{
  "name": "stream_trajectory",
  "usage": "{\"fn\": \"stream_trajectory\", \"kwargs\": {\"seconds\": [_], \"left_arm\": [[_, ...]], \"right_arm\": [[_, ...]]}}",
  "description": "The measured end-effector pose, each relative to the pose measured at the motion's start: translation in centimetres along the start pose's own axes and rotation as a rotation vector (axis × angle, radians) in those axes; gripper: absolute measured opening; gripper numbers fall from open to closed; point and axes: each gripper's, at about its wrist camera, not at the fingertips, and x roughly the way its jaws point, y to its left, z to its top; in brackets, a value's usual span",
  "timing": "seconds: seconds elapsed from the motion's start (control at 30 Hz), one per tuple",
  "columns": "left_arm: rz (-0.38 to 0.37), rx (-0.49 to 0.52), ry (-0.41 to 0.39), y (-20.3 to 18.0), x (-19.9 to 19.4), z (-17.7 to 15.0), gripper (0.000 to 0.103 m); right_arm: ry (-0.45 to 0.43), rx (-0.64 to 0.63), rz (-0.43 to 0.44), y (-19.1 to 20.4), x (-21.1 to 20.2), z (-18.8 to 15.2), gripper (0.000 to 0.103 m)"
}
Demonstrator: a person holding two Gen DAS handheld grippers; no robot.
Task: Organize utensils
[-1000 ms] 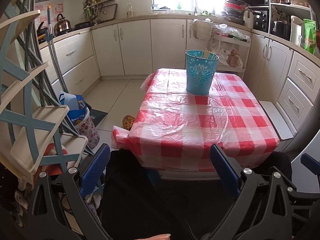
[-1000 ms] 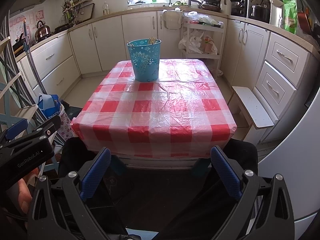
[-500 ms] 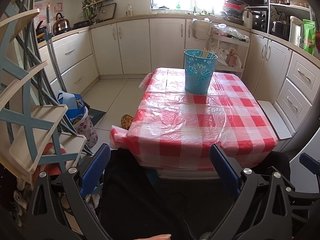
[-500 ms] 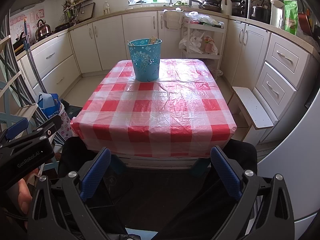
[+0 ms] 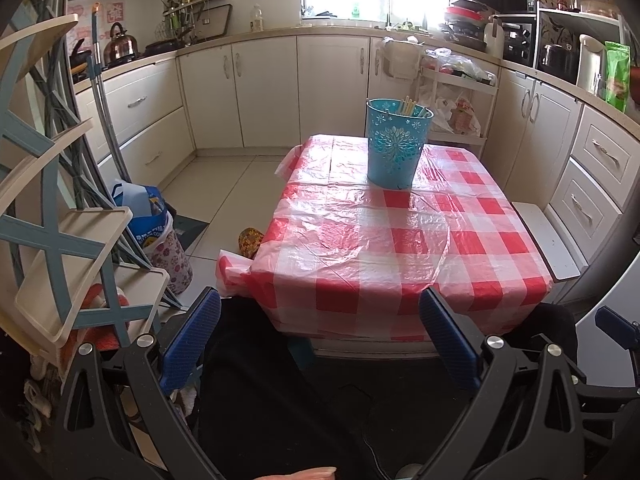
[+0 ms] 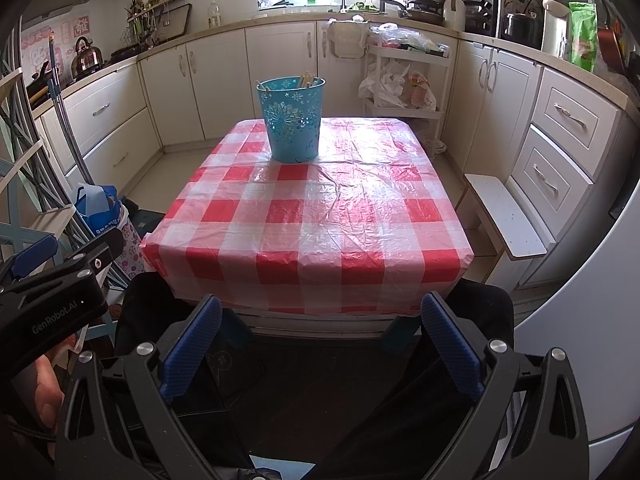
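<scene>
two grippers hang spread wide and empty short of the near table edge: the left gripper point(image 5: 320, 320) and the right gripper point(image 6: 320, 320). across the red checked table point(image 6: 320, 224), near its far edge, stands a blue bucket point(image 6: 291, 120) with thin sticks, likely chopsticks point(image 5: 408, 106), poking above the rim. they look light, stiff and slippery; pinch them near the exposed tops. the bare tabletop leaves plenty of room.

Utensils point(image 5: 409, 107) mostly hidden inside the blue bucket point(image 5: 396, 148), only tips above its rim, kind indistinct.
</scene>
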Motion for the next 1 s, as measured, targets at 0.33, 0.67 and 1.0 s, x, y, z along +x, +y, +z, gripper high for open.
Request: {"fn": "stream_trajectory", "kwargs": {"seconds": [0.33, 0.67, 1.0], "left_arm": [[-0.087, -0.041, 0.009, 0.7, 1.2, -0.2, 0.095], [-0.054, -0.020, -0.006, 0.0, 0.8, 0.0, 0.095], [-0.062, -0.019, -0.025, 0.2, 0.0, -0.2, 0.095]], "right_arm": [[0.017, -0.010, 0.000, -0.4, 0.7, 0.2, 0.096], [-0.008, -0.032, -0.012, -0.3, 0.2, 0.2, 0.096], [-0.015, -0.037, 0.001, -0.2, -0.2, 0.1, 0.096]]}}
